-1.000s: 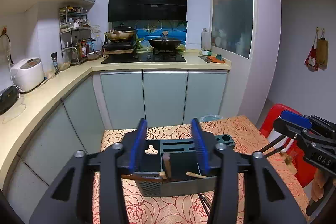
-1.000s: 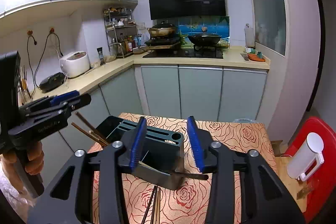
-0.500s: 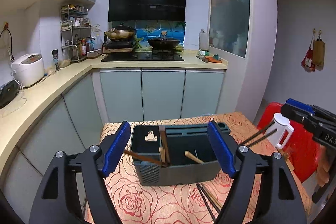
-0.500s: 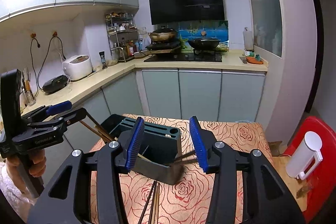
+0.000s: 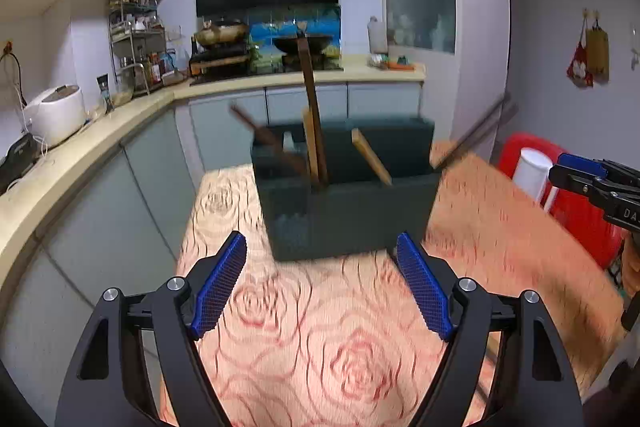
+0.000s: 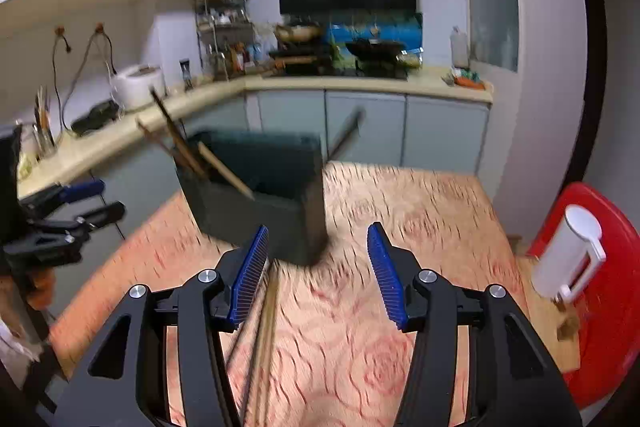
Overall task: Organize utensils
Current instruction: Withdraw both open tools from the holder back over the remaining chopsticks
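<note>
Left gripper (image 5: pixel 322 281) and right gripper (image 6: pixel 318 273): jaws spread, just been opening, nothing between them. Dark utensil holder (image 5: pixel 344 199) stands blurred on the rose-patterned table (image 5: pixel 320 347); chopsticks (image 6: pixel 268 323) lie partly hidden beneath the right gripper.

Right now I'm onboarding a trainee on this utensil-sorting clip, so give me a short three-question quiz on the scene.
1. True or false: the left gripper has something between its pads.
2. What lies loose on the tablecloth beside the right gripper: A a spoon, B chopsticks, C a knife?
3. What stands in the dark utensil holder?

Key: 1 false, its jaws have just been opening and are empty. 2 B. 3 wooden utensils, leaning at angles.
</note>
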A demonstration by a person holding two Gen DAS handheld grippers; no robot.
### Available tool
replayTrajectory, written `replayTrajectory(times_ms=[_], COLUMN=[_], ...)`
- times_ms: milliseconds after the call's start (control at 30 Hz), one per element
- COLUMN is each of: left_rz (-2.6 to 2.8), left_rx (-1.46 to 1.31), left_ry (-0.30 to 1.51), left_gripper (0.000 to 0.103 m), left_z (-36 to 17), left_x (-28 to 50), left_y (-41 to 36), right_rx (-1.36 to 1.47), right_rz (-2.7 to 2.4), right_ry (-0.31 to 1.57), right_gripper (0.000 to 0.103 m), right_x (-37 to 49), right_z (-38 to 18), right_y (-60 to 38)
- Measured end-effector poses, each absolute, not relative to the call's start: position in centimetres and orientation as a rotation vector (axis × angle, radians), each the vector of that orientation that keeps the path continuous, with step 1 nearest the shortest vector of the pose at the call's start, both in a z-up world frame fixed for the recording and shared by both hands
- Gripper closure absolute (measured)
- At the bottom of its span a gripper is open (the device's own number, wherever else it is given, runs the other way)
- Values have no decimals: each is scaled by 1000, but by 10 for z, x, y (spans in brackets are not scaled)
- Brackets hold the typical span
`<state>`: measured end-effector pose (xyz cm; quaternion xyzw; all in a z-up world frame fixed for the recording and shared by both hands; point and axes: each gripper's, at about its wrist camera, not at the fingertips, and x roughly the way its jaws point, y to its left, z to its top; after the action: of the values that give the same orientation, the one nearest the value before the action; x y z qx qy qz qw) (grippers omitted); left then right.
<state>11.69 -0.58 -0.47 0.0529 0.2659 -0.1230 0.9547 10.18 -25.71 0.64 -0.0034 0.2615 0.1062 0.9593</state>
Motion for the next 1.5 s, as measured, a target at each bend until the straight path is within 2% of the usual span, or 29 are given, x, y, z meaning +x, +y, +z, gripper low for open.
replayTrajectory(times_ms=[233,500,1000,1500], left_rz=[-281,-402,-532,-437], left_rx=[102,143,285,236], left_ry=[610,677,837,847], left_gripper=[28,28,28,28], left_z=[-51,-82,-134,-134], left_x=[87,55,39,43], left_y=[-7,-48,-116,-77], right_rx=[-10,19,40,-36], right_rz=[182,179,183,265], right_ry=[623,690,713,745], right_gripper=[48,48,48,48], right_x=[72,49,45,25], right_z=[-56,-92,-102,-114], right_y=[-266,-273,-278,-258])
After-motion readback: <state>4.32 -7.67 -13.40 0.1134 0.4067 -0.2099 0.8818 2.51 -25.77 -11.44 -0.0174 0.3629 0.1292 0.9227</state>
